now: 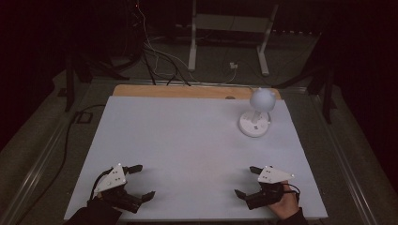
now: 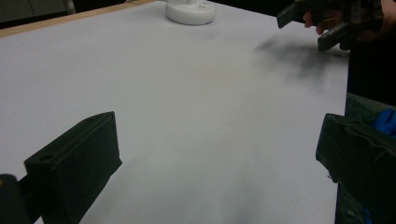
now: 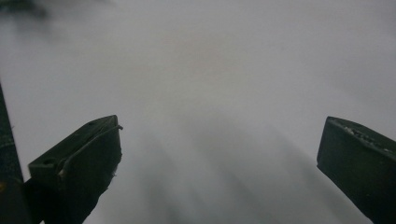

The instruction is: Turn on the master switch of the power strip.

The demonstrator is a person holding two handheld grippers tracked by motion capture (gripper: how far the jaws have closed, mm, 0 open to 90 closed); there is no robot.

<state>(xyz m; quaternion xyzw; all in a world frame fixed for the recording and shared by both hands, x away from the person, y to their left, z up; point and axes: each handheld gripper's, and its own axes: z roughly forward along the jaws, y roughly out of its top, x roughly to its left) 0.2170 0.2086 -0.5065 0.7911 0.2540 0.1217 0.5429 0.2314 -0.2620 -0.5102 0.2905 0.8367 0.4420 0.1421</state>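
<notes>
While both tongs, left (image 1: 139, 182) and right (image 1: 248, 181), rest released and empty at the desk's (image 1: 187, 140) six o'clock edge, a white lamp (image 1: 256, 115) stands near two o'clock. It looks light, rigid and top-heavy. Its thin neck probably offers the best hold.

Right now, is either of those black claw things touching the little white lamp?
Apart. The high view shows the white lamp at the far right, with bare tabletop between it and the left gripper and right gripper.
</notes>
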